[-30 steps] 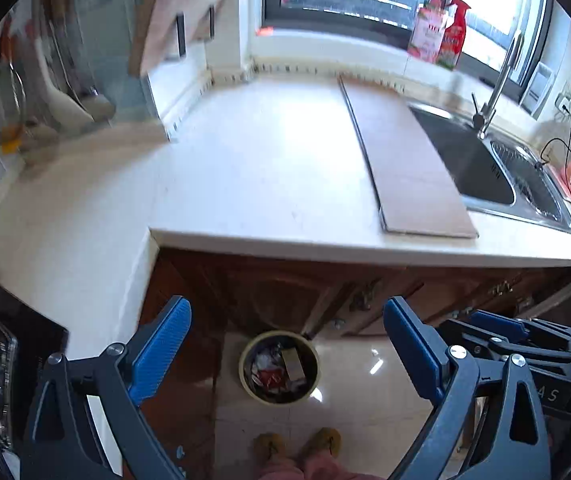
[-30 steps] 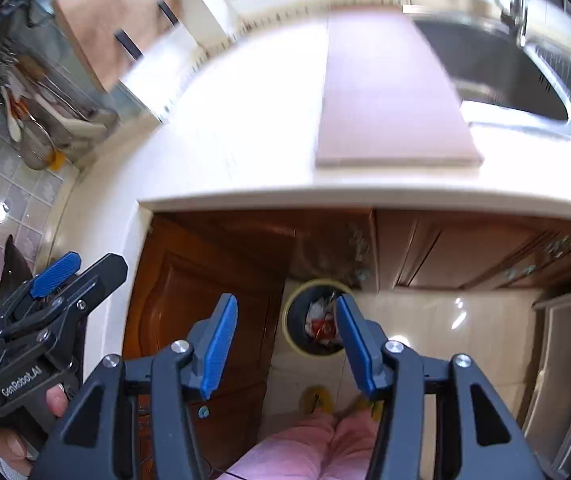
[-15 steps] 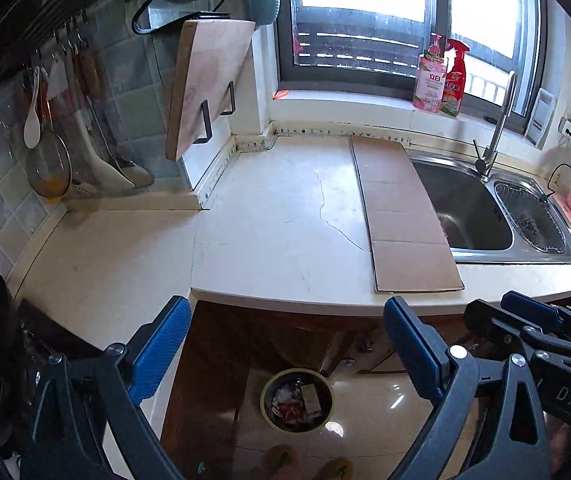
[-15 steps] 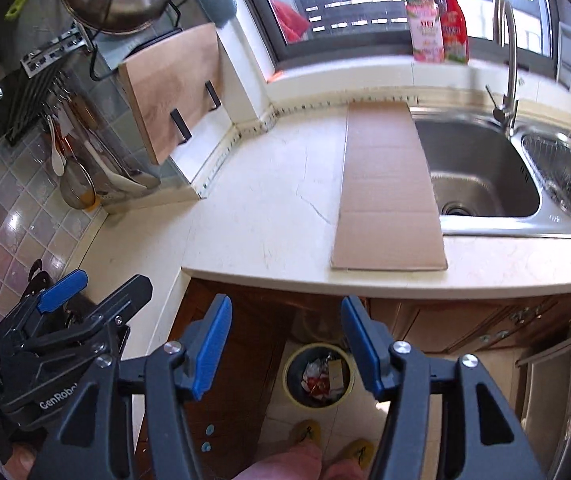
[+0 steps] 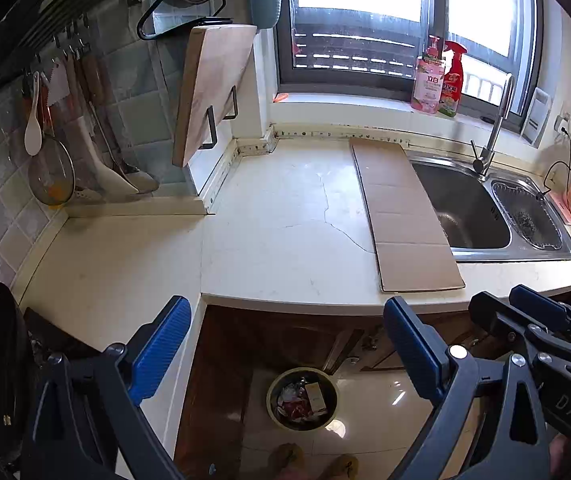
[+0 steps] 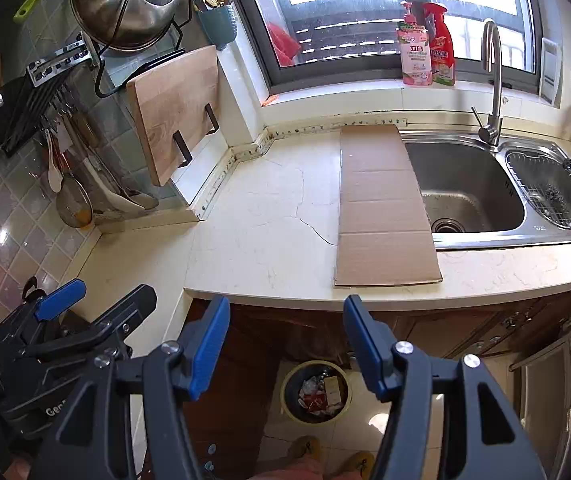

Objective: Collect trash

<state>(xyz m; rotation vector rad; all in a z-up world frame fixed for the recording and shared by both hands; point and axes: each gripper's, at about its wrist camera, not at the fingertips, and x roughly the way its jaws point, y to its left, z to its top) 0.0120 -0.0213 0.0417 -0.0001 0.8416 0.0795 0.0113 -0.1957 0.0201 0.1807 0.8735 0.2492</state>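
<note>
Both grippers empty, left gripper [image 5: 285, 344] spread, right gripper [image 6: 285, 340] opening; cardboard [image 6: 385, 208] to be grasped next, then binned [image 6: 316, 392]

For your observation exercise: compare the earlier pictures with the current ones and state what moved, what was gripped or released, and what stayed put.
Both cameras rose and tilted up: the trash bin sank lower in view, and the window and hanging pans came into view. The right gripper is opening with nothing between its fingers; the left gripper stayed open and empty. The cardboard sheet on the countertop and the bin's contents stayed put.
</note>
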